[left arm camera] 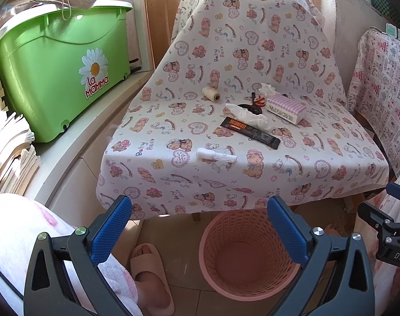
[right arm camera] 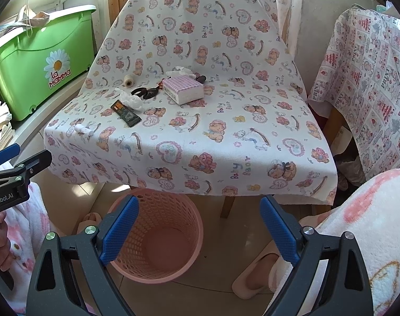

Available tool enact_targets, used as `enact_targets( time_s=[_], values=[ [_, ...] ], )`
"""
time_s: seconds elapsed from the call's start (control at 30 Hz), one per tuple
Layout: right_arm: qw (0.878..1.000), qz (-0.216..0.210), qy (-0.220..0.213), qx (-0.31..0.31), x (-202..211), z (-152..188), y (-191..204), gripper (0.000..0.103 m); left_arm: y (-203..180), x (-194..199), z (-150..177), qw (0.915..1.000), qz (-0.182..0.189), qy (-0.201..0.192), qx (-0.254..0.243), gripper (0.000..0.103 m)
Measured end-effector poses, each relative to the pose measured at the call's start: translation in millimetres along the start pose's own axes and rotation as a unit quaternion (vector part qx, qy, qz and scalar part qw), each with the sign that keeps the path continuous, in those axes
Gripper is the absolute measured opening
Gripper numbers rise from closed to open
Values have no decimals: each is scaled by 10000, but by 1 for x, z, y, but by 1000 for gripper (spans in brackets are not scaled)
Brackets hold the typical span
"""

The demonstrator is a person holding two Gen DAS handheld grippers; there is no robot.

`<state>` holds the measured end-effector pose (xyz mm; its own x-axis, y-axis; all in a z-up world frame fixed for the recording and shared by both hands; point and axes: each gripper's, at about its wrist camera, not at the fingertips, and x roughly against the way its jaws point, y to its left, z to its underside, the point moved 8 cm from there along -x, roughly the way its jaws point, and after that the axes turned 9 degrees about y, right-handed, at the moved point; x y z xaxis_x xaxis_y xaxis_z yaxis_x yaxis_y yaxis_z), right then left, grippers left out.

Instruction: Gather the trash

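Observation:
A chair draped in a bear-print cloth (left arm camera: 189, 121) (right arm camera: 226, 121) carries the litter: a black and orange wrapper (left arm camera: 250, 132) (right arm camera: 126, 113), crumpled white plastic (left arm camera: 248, 117) (right arm camera: 130, 98) and a small white tube (left arm camera: 216, 154) (right arm camera: 84, 129) near the front edge. An empty pink mesh bin (left arm camera: 248, 255) (right arm camera: 160, 239) stands on the floor below the seat front. My left gripper (left arm camera: 198, 205) hangs open over the bin's left side, nothing between its blue pads. My right gripper (right arm camera: 200, 205) is open too, above the bin.
Also on the seat: a twine spool (left arm camera: 211, 94) (right arm camera: 128, 80), black scissors (left arm camera: 252, 106) (right arm camera: 144, 92), a checked tissue pack (left arm camera: 286, 109) (right arm camera: 184, 89). A green tub (left arm camera: 60, 73) sits on the left shelf. A second cloth-covered piece (right arm camera: 371, 84) stands right. Slippered feet (left arm camera: 149, 276) flank the bin.

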<state>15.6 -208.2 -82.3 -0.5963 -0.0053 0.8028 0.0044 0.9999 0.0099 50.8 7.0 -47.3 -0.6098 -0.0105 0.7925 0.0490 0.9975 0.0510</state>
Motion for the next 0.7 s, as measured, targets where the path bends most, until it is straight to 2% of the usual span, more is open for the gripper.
enact_targets(
  time_s=[0.47, 0.7],
  values=[
    [9998, -121, 117, -43, -1, 0, 2, 94, -5, 3, -5, 9999, 28, 121, -71, 102],
    [9991, -382, 197, -8, 0, -10, 4, 94, -12, 6, -29, 9996, 67, 269, -84, 101]
  ],
)
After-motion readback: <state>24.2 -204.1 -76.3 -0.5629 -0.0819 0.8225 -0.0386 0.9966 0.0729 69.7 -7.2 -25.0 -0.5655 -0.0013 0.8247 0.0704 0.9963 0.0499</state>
